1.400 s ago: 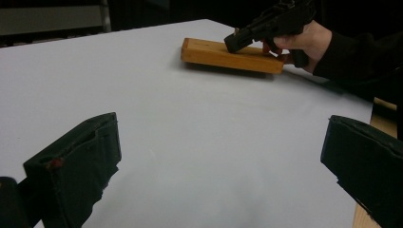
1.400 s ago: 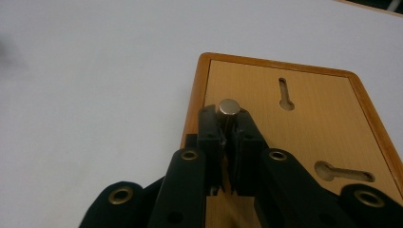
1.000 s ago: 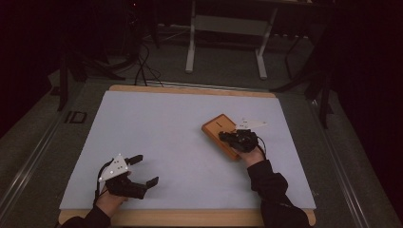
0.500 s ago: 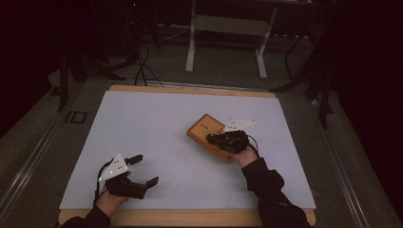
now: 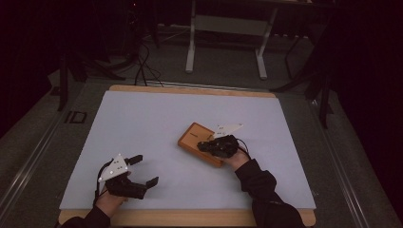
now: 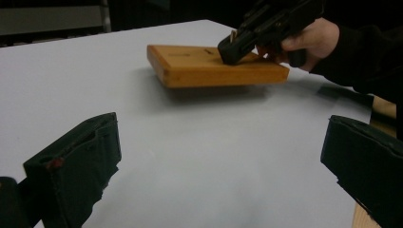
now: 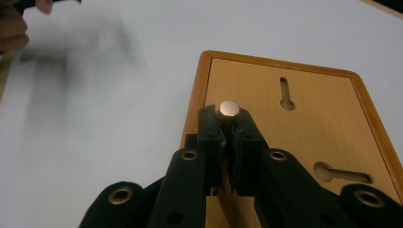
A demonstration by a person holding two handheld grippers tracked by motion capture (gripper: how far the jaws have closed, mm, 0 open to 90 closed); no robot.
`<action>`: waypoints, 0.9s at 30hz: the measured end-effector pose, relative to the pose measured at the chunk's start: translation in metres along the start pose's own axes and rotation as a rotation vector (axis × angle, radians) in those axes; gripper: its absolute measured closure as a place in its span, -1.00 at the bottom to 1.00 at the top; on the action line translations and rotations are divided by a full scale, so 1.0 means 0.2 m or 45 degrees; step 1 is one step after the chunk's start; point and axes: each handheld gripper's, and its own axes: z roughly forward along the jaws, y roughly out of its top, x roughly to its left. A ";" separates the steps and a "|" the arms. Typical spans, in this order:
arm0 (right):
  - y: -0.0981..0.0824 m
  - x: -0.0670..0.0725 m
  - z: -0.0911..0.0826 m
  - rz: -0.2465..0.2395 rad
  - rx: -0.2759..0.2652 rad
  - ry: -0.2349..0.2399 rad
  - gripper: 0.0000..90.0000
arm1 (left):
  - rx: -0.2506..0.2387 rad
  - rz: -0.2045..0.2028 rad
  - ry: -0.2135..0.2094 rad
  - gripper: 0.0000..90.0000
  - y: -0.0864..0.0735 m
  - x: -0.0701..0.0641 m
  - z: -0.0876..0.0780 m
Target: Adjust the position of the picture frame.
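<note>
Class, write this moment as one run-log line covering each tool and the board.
right tool: shut on metal pin, over wooden board | left tool: open, holding nothing | board: flat on white table

A flat rectangular wooden board with a raised darker rim lies angled on the white table cover, right of centre. Its face carries two keyhole slots. A small round-headed metal peg stands upright above the board's near edge.
</note>
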 end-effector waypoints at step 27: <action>-0.05 0.07 0.19 -0.100 0.069 0.054 0.88 | 0.032 0.016 -0.011 -1.00 -0.01 -0.01 0.01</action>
